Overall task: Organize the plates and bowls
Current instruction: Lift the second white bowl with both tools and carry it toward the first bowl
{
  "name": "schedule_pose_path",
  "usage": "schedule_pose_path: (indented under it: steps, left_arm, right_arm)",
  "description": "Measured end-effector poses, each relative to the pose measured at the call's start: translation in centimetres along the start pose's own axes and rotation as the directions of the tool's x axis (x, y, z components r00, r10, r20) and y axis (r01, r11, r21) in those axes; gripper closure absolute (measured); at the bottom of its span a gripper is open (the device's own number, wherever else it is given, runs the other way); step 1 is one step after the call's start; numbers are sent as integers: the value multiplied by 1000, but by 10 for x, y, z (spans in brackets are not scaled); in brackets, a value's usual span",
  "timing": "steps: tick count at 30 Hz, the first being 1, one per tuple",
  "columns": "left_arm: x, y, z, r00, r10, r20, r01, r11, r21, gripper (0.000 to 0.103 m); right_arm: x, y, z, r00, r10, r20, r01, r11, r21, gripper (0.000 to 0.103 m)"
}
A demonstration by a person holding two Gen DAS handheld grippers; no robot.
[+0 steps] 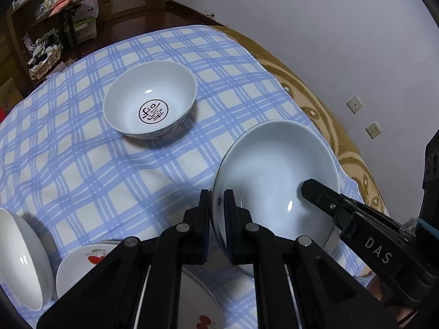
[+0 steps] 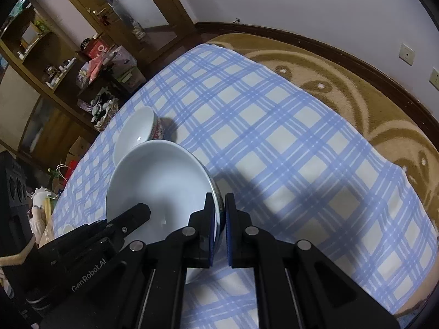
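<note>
Nearest in the left wrist view, the left claw (image 1: 218, 203) is clamped on the left rim of a deep white plate (image 1: 274, 170), one finger inside the rim and one outside. The right claw (image 2: 219, 205) is clamped the same way on the opposite rim of that plate (image 2: 159, 181), so both hold it between them, tilted, above the blue-checked cloth (image 1: 109, 170) that covers the counter. In the left wrist view the right claw reaches in from the right, its tip over the plate's inner wall.

Under the left claw, at the near edge of the cloth, lies a plate with red cherries (image 1: 82, 260), and just left of it a plain white bowl (image 1: 19, 257) shows at the frame edge; whether the two touch I cannot tell.

Farther out on the cloth stands a bowl with a round red emblem (image 1: 149, 98) in its bottom, upright and well apart from the held plate. In the right wrist view this bowl (image 2: 137, 131) peeks out behind the plate, its outer wall patterned in red.

Beyond the cloth lies a brown patterned carpet (image 2: 356, 87), then the white wall (image 2: 301, 5) and dark wooden shelves (image 2: 55, 63) crowded with small things.
</note>
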State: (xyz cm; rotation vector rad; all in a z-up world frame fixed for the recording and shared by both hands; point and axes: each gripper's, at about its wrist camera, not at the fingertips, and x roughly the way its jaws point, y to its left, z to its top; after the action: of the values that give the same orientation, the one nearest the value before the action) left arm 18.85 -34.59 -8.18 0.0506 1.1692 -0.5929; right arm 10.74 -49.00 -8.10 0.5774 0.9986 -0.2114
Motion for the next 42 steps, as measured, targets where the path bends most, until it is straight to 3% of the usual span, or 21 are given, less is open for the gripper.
schedule_pose_path:
  steps: [20,42]
  left_arm:
    - [-66,43,-16,997,52,61,-51,998,-29,93]
    - [-136,146,-55,982,178,59,-169,977,-133,93]
  right_arm:
    - [-26,64,-21,997,60,40,-57,995,-85,95]
    - [-15,174,-65,980,197,-9,-193,946,-260,94]
